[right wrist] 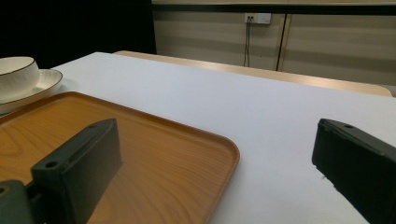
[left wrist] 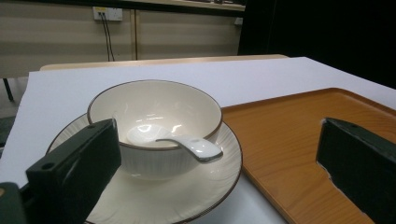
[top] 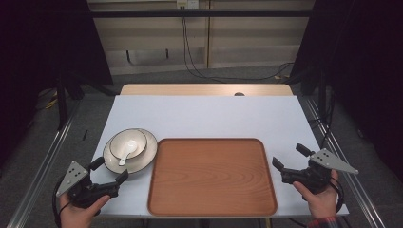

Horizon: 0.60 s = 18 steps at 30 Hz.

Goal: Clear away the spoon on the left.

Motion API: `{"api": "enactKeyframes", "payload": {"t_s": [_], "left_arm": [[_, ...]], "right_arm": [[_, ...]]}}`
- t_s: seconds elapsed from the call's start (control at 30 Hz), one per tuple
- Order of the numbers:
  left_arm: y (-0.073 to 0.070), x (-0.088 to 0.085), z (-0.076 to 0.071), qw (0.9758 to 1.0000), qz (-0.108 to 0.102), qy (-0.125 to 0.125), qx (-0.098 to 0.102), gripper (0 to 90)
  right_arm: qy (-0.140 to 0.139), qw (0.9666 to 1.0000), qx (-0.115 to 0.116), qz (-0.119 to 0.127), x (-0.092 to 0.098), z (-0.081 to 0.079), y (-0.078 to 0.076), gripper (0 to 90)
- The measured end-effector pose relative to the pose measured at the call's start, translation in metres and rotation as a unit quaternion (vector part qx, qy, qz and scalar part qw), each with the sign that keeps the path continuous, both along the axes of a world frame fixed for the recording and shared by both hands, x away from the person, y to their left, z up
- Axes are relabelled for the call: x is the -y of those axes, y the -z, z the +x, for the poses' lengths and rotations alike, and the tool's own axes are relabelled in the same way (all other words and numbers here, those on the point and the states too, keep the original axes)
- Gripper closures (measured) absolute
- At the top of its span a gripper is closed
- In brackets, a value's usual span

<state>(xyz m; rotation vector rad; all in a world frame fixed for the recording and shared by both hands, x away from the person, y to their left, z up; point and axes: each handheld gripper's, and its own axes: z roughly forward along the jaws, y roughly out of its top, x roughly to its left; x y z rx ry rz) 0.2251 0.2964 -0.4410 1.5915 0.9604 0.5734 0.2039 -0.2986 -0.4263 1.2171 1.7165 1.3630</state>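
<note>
Left gripper (top: 109, 171) hangs at the table's near-left corner, jaws spread wide with nothing between them; just ahead of its tips sits the plate (top: 148, 153), bowl (top: 138, 137) stacked on it, spoon (top: 125, 156) lying in the bowl. My reading: the stack sits just left of the tray (top: 211, 178), plate rim about touching the tray's edge, so a short carry would put it on the tray; the released jaws aimed at it suggest a reach not yet begun. Right gripper (top: 290, 158) likewise stands open and empty, poised beside the tray's right edge, well apart from the stack, perhaps to steady the tray. Beyond the tray lies bare white table (top: 204, 114). The left gripper view adds what the high view flattens: the spoon (left wrist: 180, 141) handle rests over the bowl (left wrist: 154, 122) rim toward the tray, overhanging the plate (left wrist: 187, 196). The right gripper view shows the tray (right wrist: 154, 154) with its raised lip, and the bowl (right wrist: 16, 74) far off at its left edge.
</note>
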Motion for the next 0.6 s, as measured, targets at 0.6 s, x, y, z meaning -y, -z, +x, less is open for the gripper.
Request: {"api": "enactKeyframes", "payload": {"t_s": [0.6], "left_arm": [[0.0028, 0.0025, 0.0008, 0.9998, 0.012, -0.01, -0.012, 1.0]], "right_arm": [[-0.002, 0.9999, 0.008, -0.007, -0.0017, 0.003, -0.0018, 1.2]]}}
